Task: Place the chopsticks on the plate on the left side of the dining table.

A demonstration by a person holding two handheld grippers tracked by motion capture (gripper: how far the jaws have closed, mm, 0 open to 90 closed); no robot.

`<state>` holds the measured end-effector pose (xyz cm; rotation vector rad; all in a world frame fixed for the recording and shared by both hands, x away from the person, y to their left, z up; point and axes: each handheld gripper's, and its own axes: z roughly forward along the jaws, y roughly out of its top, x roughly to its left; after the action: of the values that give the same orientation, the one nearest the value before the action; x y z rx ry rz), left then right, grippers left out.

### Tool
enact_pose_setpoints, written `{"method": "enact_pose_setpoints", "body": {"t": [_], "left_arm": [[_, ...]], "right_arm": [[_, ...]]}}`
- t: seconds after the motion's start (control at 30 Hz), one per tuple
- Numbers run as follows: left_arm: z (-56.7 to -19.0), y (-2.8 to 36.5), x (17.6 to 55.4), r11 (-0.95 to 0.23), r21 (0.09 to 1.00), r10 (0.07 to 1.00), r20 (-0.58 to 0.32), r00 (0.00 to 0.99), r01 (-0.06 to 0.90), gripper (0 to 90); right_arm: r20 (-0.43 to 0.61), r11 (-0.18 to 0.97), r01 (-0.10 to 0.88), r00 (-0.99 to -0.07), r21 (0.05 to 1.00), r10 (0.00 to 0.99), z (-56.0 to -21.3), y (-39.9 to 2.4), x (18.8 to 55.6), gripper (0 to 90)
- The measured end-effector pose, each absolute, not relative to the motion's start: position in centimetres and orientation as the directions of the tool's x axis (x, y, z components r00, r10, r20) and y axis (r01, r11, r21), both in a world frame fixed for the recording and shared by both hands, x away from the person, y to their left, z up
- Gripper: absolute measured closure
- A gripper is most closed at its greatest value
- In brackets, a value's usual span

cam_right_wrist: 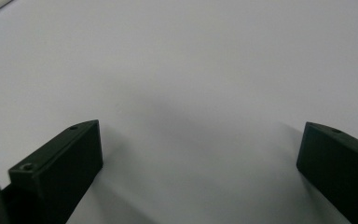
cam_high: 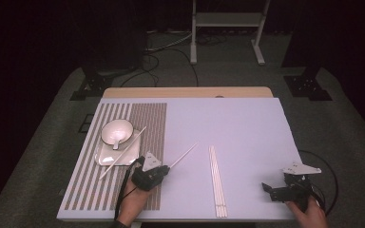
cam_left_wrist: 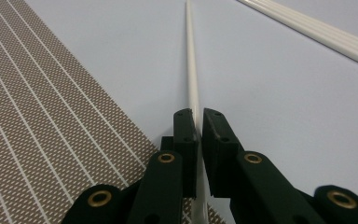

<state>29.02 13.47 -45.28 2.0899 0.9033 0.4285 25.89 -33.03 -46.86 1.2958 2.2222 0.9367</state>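
A striped brown placemat (cam_high: 145,124) covers the left part of the pale surface (cam_high: 237,128). On it sits a white square plate (cam_high: 105,158) carrying a white bowl (cam_high: 116,130) with a spoon (cam_high: 120,141) in it, and one white chopstick (cam_high: 122,153) lies slantwise across the plate. Right of the mat, near the front edge, a bundle of white chopsticks (cam_high: 217,180) lies side by side, and beyond the surface a white metal stand (cam_high: 228,20) rises from the dark carpeted floor (cam_high: 342,118).

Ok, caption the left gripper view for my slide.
Left gripper shut on a thin white plastic chopstick above the pale table.
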Motion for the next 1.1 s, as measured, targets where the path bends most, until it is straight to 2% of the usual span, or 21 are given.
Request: {"method": "enact_pose_setpoints", "body": {"t": [1.1], "left_arm": [[-42.9,16.0,28.1,-0.327,0.842,0.734,-0.061,0.677,0.43,84.5]], "right_arm": [[-0.008,0.345,0.603,-0.489,0.719,0.872,-46.9,-33.0,25.9,0.0]]}}
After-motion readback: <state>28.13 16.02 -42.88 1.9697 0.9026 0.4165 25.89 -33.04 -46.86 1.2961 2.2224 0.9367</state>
